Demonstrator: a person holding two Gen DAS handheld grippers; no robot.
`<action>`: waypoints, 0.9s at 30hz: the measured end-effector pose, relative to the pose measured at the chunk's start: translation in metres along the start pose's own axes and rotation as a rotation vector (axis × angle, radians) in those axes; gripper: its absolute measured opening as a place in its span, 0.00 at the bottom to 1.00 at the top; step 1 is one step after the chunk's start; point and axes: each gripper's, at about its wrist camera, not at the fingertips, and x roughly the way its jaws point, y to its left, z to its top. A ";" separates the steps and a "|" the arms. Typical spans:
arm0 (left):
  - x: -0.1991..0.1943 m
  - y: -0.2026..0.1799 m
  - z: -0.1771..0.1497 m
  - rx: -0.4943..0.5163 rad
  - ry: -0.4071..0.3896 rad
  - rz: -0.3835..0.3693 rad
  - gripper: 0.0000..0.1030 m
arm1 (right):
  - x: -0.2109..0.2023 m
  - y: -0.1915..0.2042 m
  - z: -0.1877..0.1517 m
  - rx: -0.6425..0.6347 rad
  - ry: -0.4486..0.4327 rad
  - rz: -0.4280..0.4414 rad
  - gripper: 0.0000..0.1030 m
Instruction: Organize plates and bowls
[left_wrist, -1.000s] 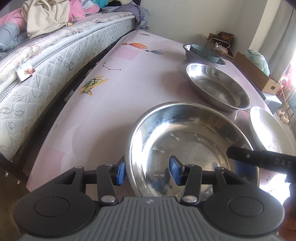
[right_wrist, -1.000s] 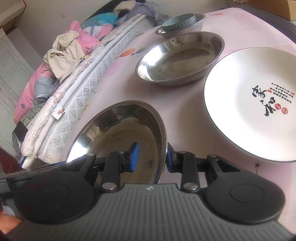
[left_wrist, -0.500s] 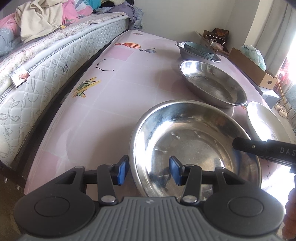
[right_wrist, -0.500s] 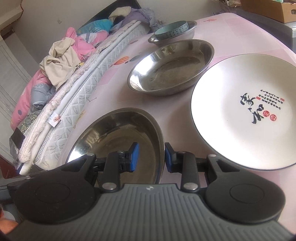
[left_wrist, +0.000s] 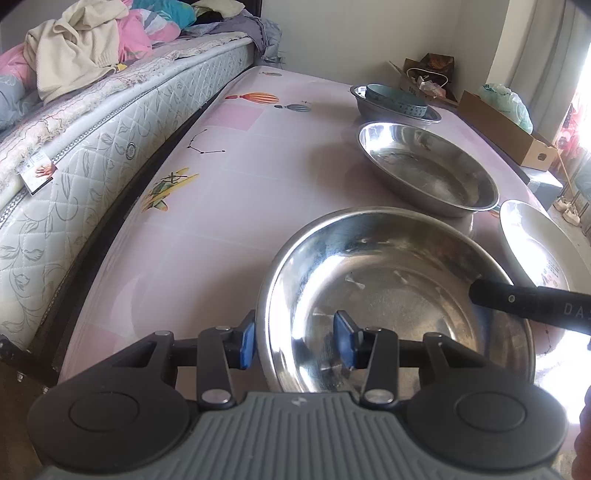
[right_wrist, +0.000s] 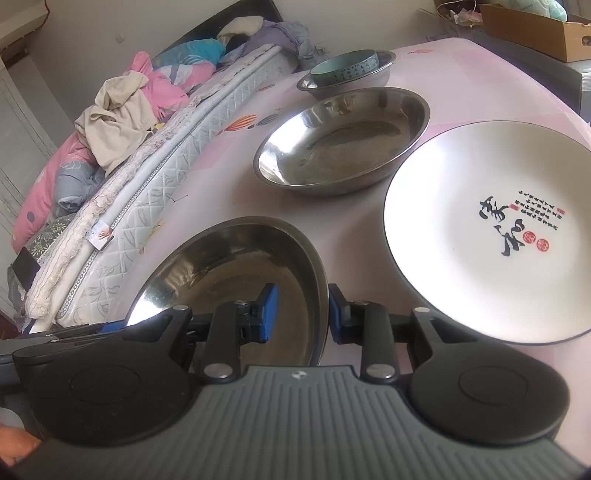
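Two grippers close in on the near bowl

The left gripper (left_wrist: 297, 345) has just been closing its fingers on the near bowl's (left_wrist: 399, 306) rim, not yet pinching. The right gripper (right_wrist: 302, 313) straddles the far rim, not squeezing. The bowl sits on the desk (left_wrist: 236, 177), nearly ready to lift.

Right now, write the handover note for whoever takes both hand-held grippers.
Left hand-held gripper: open astride the rim of the near steel bowl, jaws have just been closing, not pressing.
Right hand-held gripper: open astride the opposite rim.
Second steel bowl and white plate lie apart on the table; teal bowl sits inside a small steel bowl at the far end.
Done: that nesting only.
Left: clamp, lift, probably stack into the second steel bowl.
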 end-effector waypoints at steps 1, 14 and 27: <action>0.000 -0.001 0.000 0.003 0.004 0.002 0.42 | 0.001 -0.001 -0.001 0.003 0.003 -0.003 0.26; 0.003 -0.011 0.001 0.043 0.014 0.027 0.52 | 0.001 0.008 -0.008 -0.058 0.011 -0.049 0.28; -0.002 -0.010 -0.001 0.024 0.005 0.025 0.52 | -0.001 0.014 -0.009 -0.096 0.003 -0.073 0.28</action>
